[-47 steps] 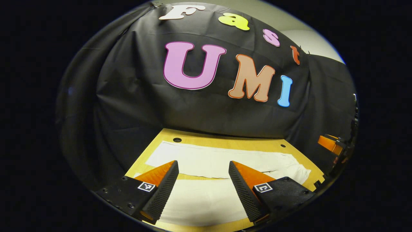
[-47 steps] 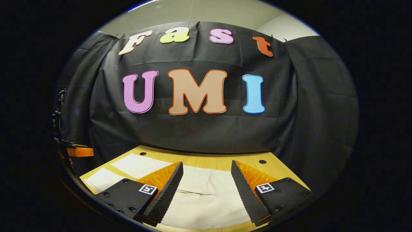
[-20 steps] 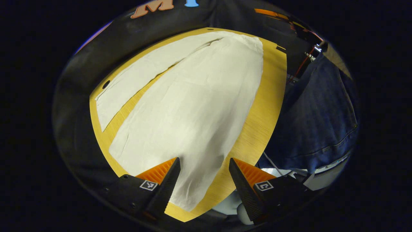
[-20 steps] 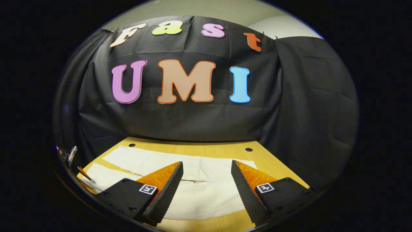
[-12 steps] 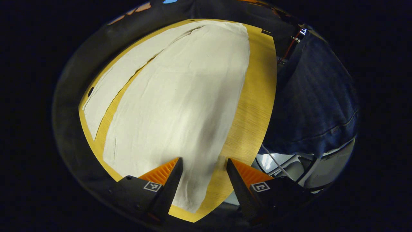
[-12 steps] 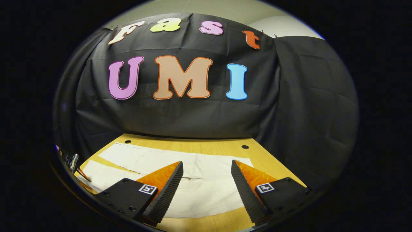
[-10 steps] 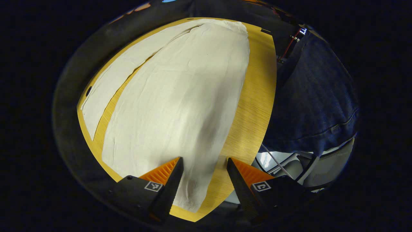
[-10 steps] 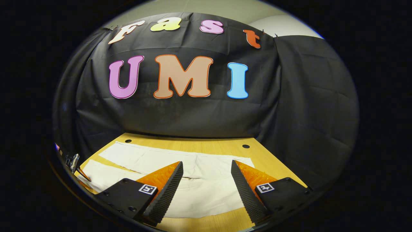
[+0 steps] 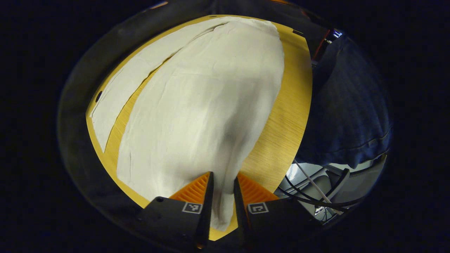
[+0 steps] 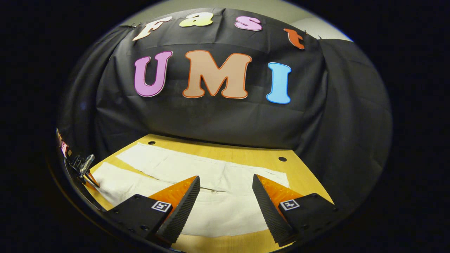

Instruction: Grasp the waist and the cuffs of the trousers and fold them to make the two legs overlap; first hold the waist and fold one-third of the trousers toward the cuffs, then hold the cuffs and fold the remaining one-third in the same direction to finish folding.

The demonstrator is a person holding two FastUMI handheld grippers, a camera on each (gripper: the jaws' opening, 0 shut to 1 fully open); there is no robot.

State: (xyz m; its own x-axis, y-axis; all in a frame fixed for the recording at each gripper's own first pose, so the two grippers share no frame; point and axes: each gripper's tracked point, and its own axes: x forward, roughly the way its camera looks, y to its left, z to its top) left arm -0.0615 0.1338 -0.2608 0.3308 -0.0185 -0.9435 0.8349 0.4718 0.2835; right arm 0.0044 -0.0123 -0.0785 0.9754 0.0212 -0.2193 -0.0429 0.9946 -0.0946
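Cream trousers (image 9: 197,105) lie flat along the wooden table (image 9: 284,116), the legs spread apart with the far leg (image 9: 116,98) angled away. My left gripper (image 9: 222,180) is at the near leg's cuff corner, its fingers shut on a raised pinch of cloth. In the right gripper view the trousers (image 10: 218,211) spread under my right gripper (image 10: 226,182), which hovers open over the waist end with nothing between its fingers. The left gripper (image 10: 83,168) shows small at the far left of that view, at the cuff end.
A person in dark jeans (image 9: 348,112) stands at the table's long edge. Cables and grey gear (image 9: 316,193) sit below that edge. Black cloth walls the table's back and sides (image 10: 225,119). Small holes (image 10: 282,159) mark the table's far corners.
My left gripper swung down over the cuff end and its fingers closed on the near leg's cuff. The right gripper stayed open, drifting slightly over the waist.
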